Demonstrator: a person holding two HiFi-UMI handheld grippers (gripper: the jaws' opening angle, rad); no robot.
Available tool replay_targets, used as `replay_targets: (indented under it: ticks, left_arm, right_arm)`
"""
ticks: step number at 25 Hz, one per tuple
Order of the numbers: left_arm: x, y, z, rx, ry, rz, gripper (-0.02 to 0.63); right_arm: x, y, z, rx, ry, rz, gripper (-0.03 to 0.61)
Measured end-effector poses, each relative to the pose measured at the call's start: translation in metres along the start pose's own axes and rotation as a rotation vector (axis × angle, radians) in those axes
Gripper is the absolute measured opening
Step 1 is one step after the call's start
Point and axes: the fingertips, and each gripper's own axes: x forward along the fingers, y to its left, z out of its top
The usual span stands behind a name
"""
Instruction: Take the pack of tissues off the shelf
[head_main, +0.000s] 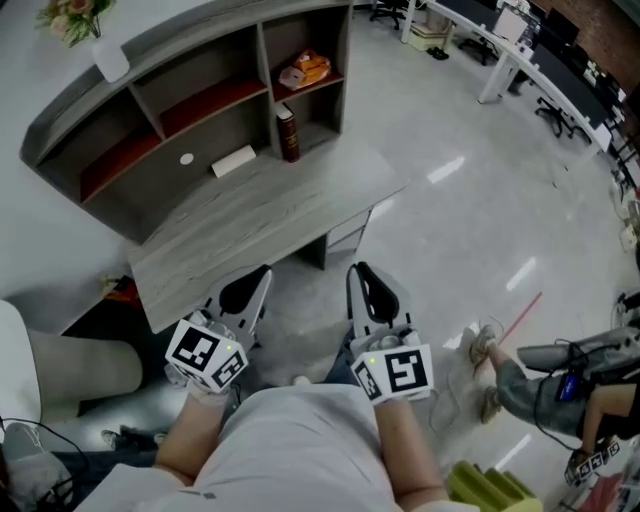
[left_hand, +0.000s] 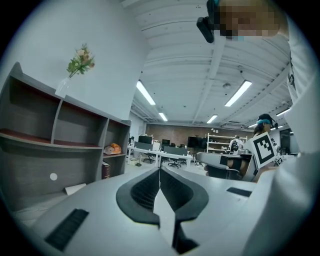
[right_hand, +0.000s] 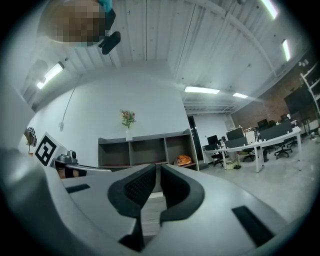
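Note:
An orange pack of tissues (head_main: 305, 70) lies in the upper right compartment of the grey shelf unit (head_main: 140, 80). It also shows small and far off in the left gripper view (left_hand: 113, 148) and the right gripper view (right_hand: 183, 160). Both grippers are held low in front of the desk (head_main: 250, 225), well short of the shelf. My left gripper (head_main: 262, 272) (left_hand: 160, 170) is shut with nothing in it. The jaws of my right gripper (head_main: 357, 268) (right_hand: 158, 166) stand together with only a thin slit and hold nothing.
A dark red book (head_main: 288, 133) stands upright below the tissues. A flat white item (head_main: 233, 160) and a small white disc (head_main: 187, 158) lie on the desk. A vase of flowers (head_main: 85, 30) tops the shelf. A seated person (head_main: 560, 375) is at the right, with office desks (head_main: 520, 50) beyond.

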Motion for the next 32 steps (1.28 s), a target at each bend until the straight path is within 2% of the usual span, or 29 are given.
replay_targets:
  ticks: [7,22,28,32]
  left_arm:
    - [0.093,0.030,-0.001,-0.006,0.028,0.044,0.018]
    - [0.293,0.055,0.033,0.006,0.031,0.147,0.018]
    - [0.345,0.066,0.042,0.016,0.035,0.204,0.018]
    - [0.367,0.073,0.048,0.018,0.038,0.241,0.018]
  right_arm:
    - [0.065,-0.077,0.001,0.010,0.015,0.040,0.040]
    - [0.164,-0.255,0.027,0.030,0.025,0.104,0.040]
    - [0.187,-0.303,0.030,0.044,0.034,0.132,0.040]
    - [0.196,-0.320,0.025,0.063,0.045,0.150,0.040]
